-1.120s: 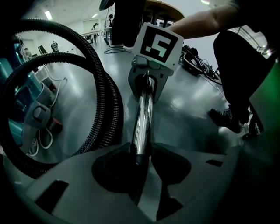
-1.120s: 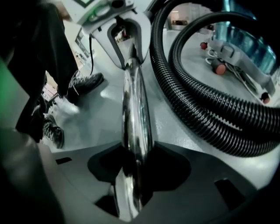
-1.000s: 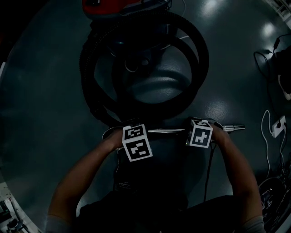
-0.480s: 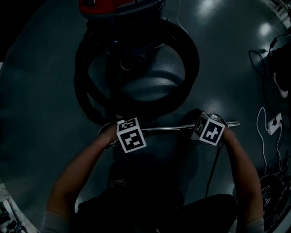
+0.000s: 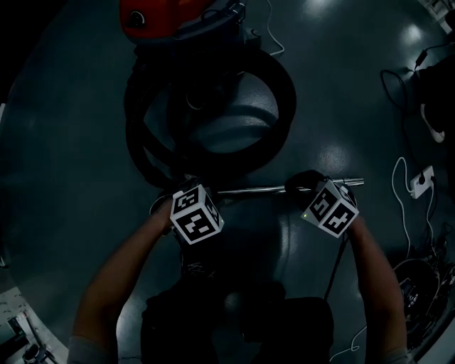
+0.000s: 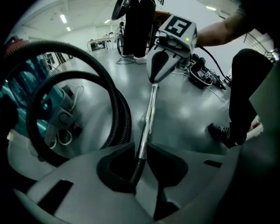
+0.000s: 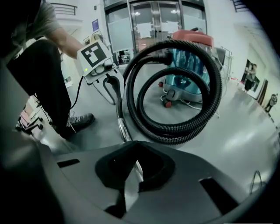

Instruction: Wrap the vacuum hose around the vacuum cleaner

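The vacuum (image 5: 156, 14) stands far, left of centre. The hose (image 5: 281, 106) lies coiled in loops on its near side. The left gripper (image 6: 139, 164) has just been closing its jaws, which clamp the tube (image 5: 256, 189) near its left end. The tube runs left to right. The right gripper (image 7: 131, 173) has its jaws clamped on the tube near its right end.

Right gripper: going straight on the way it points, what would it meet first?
The right gripper, whose jaws have just been closing on the metal tube, aims steeply down: probably the bare floor first, just short of the black hose; depth is unclear.
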Demonstrator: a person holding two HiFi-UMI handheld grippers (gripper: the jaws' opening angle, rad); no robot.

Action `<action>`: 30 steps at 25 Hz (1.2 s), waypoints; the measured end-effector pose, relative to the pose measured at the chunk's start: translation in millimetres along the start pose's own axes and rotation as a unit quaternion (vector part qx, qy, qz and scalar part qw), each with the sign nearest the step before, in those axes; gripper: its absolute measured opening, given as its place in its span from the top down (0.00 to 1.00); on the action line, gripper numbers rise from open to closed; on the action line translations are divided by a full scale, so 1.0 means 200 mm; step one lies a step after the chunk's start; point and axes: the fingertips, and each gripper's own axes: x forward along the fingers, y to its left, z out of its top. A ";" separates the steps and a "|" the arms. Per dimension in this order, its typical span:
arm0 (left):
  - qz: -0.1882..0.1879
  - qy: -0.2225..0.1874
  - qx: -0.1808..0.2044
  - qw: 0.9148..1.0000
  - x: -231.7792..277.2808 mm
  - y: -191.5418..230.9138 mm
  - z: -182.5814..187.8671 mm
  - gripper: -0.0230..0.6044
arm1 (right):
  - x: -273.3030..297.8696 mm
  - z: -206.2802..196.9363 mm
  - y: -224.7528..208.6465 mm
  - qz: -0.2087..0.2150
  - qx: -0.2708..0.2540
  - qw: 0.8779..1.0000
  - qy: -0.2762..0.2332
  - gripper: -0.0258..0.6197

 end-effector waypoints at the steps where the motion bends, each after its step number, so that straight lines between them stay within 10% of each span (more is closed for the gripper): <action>1: 0.016 -0.007 -0.001 1.000 -0.08 0.01 0.03 0.86 | -0.05 0.03 0.02 0.002 0.010 1.000 -0.004 0.95; 13: 0.054 -0.086 -0.082 0.991 -1.25 -0.14 0.44 0.95 | -0.88 0.81 0.35 0.023 0.099 0.993 -0.067 0.95; 22: 0.078 -0.197 -0.216 0.953 -2.28 -0.30 0.77 0.95 | -1.64 1.48 0.68 0.018 0.092 0.989 -0.114 0.95; 30: 0.121 -0.240 -0.242 0.932 -2.88 -0.62 0.93 0.95 | -2.16 1.79 1.01 0.030 0.073 0.985 -0.153 0.95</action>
